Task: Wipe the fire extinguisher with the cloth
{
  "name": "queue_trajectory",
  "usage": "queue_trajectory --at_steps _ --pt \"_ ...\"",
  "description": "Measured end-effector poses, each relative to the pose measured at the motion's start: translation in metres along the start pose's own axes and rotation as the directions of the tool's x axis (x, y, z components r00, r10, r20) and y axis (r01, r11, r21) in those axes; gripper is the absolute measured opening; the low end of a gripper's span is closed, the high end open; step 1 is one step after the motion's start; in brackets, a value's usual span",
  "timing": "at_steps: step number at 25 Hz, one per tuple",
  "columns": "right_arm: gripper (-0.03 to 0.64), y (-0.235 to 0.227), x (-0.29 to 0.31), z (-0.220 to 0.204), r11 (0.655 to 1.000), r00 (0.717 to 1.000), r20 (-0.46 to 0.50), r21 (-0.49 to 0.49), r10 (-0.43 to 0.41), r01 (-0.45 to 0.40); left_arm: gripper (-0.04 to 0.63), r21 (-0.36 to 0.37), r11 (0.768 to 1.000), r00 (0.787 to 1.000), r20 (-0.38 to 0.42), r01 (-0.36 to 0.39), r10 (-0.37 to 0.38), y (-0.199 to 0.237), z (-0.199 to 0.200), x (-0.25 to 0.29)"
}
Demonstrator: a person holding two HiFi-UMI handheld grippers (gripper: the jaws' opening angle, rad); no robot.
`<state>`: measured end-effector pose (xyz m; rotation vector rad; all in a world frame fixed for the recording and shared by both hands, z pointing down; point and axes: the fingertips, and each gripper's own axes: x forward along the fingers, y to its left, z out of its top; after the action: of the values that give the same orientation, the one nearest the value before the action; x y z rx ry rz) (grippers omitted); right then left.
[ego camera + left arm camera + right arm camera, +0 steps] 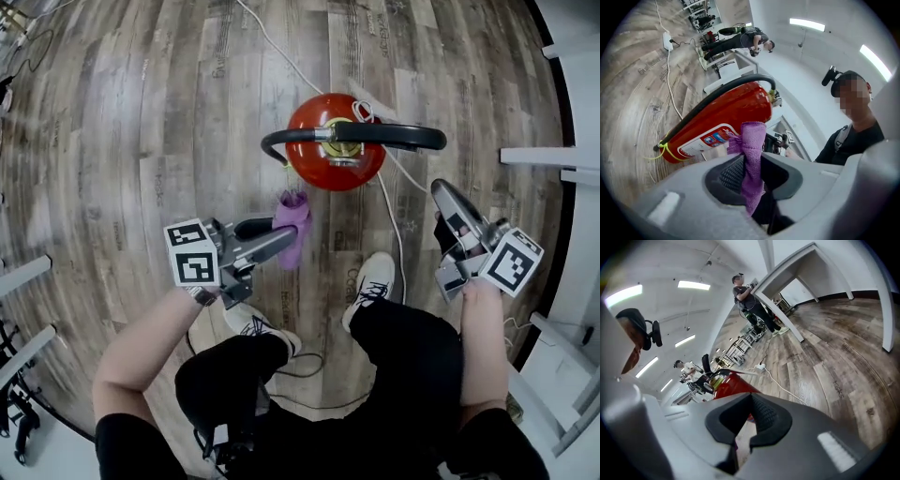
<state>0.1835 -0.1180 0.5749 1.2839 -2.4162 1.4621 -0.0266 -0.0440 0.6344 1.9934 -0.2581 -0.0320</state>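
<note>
The fire extinguisher (305, 157) is red, the cloth (292, 220) purple

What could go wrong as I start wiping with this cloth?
The fire extinguisher stands unsupported; the right hand-held gripper is open and off it, so a push could tip it. The cloth is bunched in the left hand-held gripper, so little may touch. The white cable by the shoes could snag.

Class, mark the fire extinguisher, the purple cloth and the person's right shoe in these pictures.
fire extinguisher (736, 110), left gripper view, on the red body.
purple cloth (753, 140), left gripper view, on the part above the jaws.
right shoe (373, 279), head view, on the laces.
</note>
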Motion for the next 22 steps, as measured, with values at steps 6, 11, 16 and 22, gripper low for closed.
queue_trajectory --at_steps 6,11,16,22 --pt "0.002 0.059 -0.050 -0.013 0.997 0.980 -0.183 -0.014 -0.074 0.072 0.081 -0.054 0.998 0.999 0.006 -0.036 0.036 -0.103 -0.002 -0.026" --pt "0.002 0.133 -0.089 0.002 0.996 0.963 -0.263 0.047 -0.063 0.078 0.081 -0.093 0.993 0.997 -0.037 -0.077 0.074 -0.198 -0.004 -0.050" --pt "0.002 0.216 -0.104 0.031 0.991 0.965 -0.263 0.128 -0.012 0.047 0.081 -0.209 0.977 0.998 -0.039 -0.048 0.041 -0.280 0.009 -0.063" --pt "0.002 0.329 -0.121 0.064 0.982 0.960 -0.249 0.172 0.125 -0.083 0.081 -0.218 0.976 1.000 -0.010 -0.003 0.001 -0.374 0.048 -0.067"
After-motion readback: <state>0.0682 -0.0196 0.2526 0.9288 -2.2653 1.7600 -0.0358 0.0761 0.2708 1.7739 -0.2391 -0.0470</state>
